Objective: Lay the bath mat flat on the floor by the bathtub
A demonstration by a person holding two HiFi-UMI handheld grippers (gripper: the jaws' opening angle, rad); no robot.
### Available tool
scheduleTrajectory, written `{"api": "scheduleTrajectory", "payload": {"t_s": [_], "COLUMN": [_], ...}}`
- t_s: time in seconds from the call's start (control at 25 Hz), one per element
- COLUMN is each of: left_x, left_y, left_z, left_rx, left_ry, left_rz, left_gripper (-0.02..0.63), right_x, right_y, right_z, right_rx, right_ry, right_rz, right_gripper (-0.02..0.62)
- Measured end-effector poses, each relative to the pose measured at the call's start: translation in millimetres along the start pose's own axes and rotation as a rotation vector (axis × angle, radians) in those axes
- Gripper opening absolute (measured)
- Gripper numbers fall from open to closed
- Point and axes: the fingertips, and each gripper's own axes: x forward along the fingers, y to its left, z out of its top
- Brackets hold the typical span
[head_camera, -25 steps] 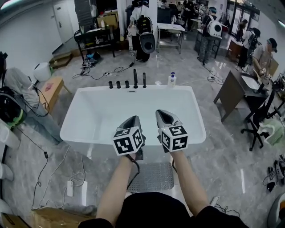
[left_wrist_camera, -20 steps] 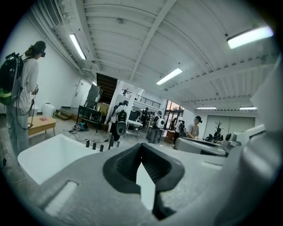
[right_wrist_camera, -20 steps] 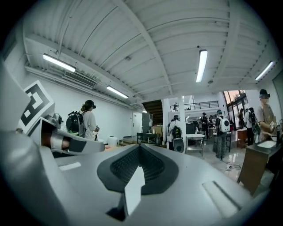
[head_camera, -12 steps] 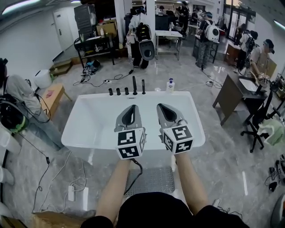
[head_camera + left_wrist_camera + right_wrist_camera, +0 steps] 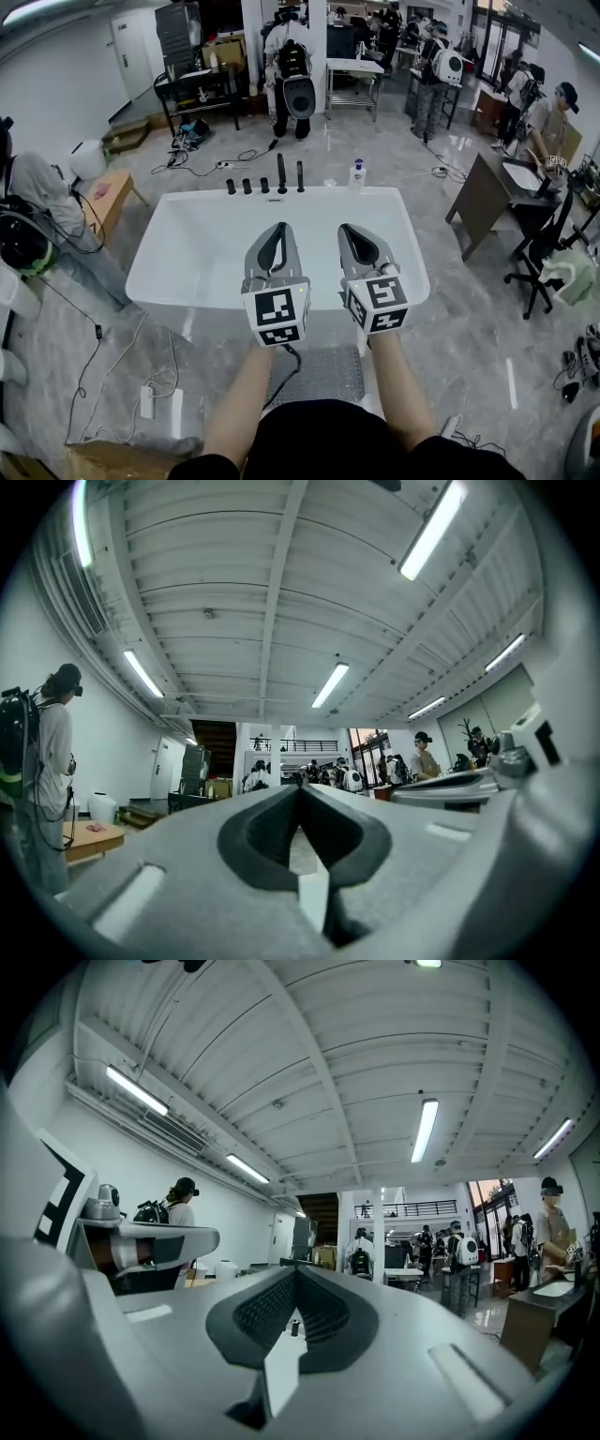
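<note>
Left gripper (image 5: 274, 229), held level over the white bathtub (image 5: 141, 281), has its jaws pressed together on nothing. Beside it, near but apart, the right gripper (image 5: 350, 229) is likewise closed and empty.

Below them, between the two forearms, I see the bath mat (image 5: 323, 375) on the grey marble floor (image 5: 469, 347), just beside the tub's near wall. It is grey and rectangular with a fine pebbled texture, and it lies flat where it shows. The wearer's body hides its near edge. A black cable (image 5: 286, 367) hanging from the left gripper crosses its left part.

To the mat's left, bare floor runs to a white power strip (image 5: 148, 401) and trailing cords (image 5: 89, 347). A cardboard box (image 5: 98, 459) sits in the bottom corner, and a person in grey (image 5: 37, 178) is near the tub's left end. Black tap fittings (image 5: 264, 180) and a small bottle (image 5: 357, 171) stand along the far rim. To the right, bare floor stretches to a wooden desk (image 5: 483, 202) and a black office chair (image 5: 544, 258), both well apart from the mat.
</note>
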Motion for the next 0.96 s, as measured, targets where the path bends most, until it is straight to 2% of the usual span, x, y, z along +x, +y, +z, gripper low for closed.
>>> {"api": "scheduleTrajectory", "payload": {"t_s": [0.52,0.72,0.96], "left_x": [-1.7,-6.7,-7.6], "left_y": [-0.9,1.8,10.4], "left_z": [-5.8,-7.3,-10.1], "left_rx": [0.022,0.022,0.027], "left_ry": [0.031,0.037,0.054], "left_rz": [-0.006,-0.006,0.011], "left_gripper": [0.006,0.006,0.006], "right_x": [-2.9,-5.6,-3.0], "right_y": [-0.3,7.9,13.5], "right_z": [7.3,3.6,7.7], "right_rx": [-0.002,-0.071,-0.026], "right_ry": [-0.015,0.008,0.001], "right_rz": [0.004,0.002,0.038], "right_gripper": [0.006,0.006,0.006]}}
